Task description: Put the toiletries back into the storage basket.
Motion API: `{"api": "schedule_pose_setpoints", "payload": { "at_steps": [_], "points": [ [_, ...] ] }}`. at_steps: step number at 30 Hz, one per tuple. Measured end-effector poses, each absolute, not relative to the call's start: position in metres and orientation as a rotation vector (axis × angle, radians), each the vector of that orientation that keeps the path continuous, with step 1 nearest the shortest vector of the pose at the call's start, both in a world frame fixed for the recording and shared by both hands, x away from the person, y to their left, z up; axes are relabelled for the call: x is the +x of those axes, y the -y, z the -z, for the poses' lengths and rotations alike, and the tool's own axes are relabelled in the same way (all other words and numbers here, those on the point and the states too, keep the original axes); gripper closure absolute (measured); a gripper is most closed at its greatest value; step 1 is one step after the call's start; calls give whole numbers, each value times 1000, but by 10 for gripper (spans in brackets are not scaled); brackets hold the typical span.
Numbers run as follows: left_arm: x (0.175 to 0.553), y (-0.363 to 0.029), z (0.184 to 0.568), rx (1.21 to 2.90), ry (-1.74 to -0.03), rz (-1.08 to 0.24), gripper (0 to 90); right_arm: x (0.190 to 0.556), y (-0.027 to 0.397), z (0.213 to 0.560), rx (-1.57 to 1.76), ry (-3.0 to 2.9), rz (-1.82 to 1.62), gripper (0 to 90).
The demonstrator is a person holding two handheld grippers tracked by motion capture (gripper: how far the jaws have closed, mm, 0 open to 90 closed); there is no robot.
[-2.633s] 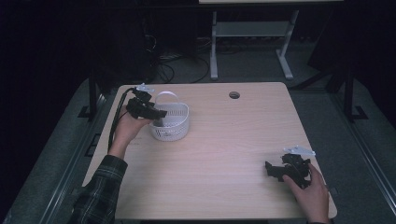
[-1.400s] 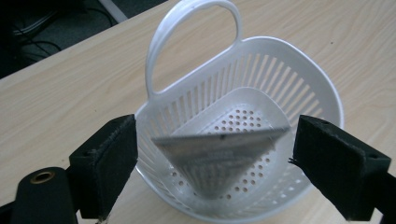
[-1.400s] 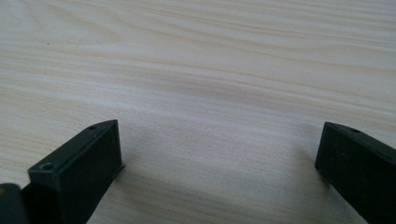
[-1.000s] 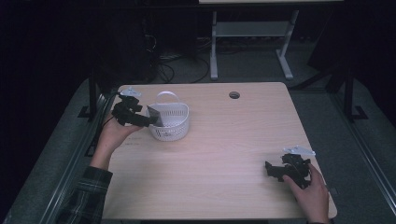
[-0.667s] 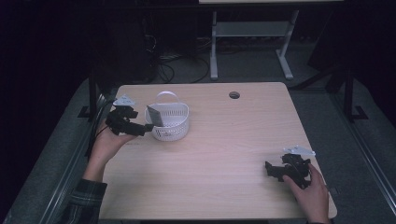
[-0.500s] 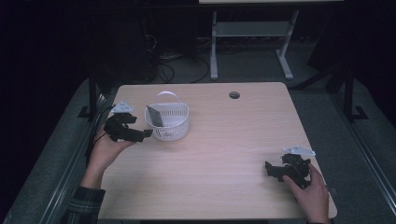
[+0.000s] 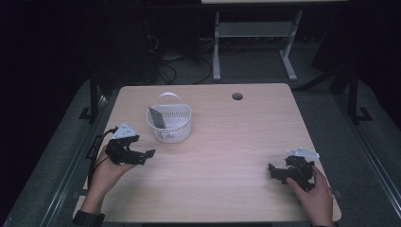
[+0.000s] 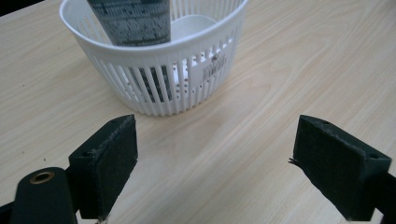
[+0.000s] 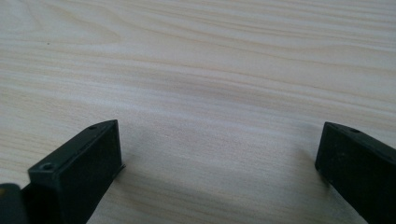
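Note:
A white slotted basket [image 7: 169,125] with a hoop handle stands on the left half of the wooden table [image 7: 231,142]. A dark grey tube [image 7: 156,116] leans upright inside it against the left wall. My left gripper [image 7: 145,156] hovers low, to the front left of the basket, open and empty. In the left gripper view the basket [image 8: 163,79] and tube [image 8: 133,18] sit just beyond the spread jaws of that gripper [image 8: 215,163]. My right gripper [image 7: 274,171] rests near the front right corner, open, with bare wood between the jaws [image 9: 219,158].
A round cable hole [image 7: 237,96] lies near the table's far edge. Behind the table stand a white desk frame [image 7: 250,33] and loose cables on the dark floor. The left hand is close to the table's left edge.
My left gripper has pulled back from the basket toward the front left of the table. The tube stays standing in the basket. The right gripper has not moved.

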State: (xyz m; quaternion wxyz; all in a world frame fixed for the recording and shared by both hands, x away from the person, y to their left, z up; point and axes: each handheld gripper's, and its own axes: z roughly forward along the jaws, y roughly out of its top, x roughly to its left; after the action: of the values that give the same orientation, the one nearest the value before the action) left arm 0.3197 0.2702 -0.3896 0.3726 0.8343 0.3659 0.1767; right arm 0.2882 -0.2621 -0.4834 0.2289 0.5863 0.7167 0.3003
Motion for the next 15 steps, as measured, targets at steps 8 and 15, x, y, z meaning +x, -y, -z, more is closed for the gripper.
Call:
{"api": "schedule_pose_setpoints", "payload": {
  "at_steps": [8, 15],
  "points": [
    [304, -272, 407, 2119, -938, -474, 132, 288, 262, 483, 1614, -1973, -826, 0],
    [293, -274, 429, 2125, -915, -469, 131, 288, 262, 483, 1613, -1973, -826, 0]
  ]
}}
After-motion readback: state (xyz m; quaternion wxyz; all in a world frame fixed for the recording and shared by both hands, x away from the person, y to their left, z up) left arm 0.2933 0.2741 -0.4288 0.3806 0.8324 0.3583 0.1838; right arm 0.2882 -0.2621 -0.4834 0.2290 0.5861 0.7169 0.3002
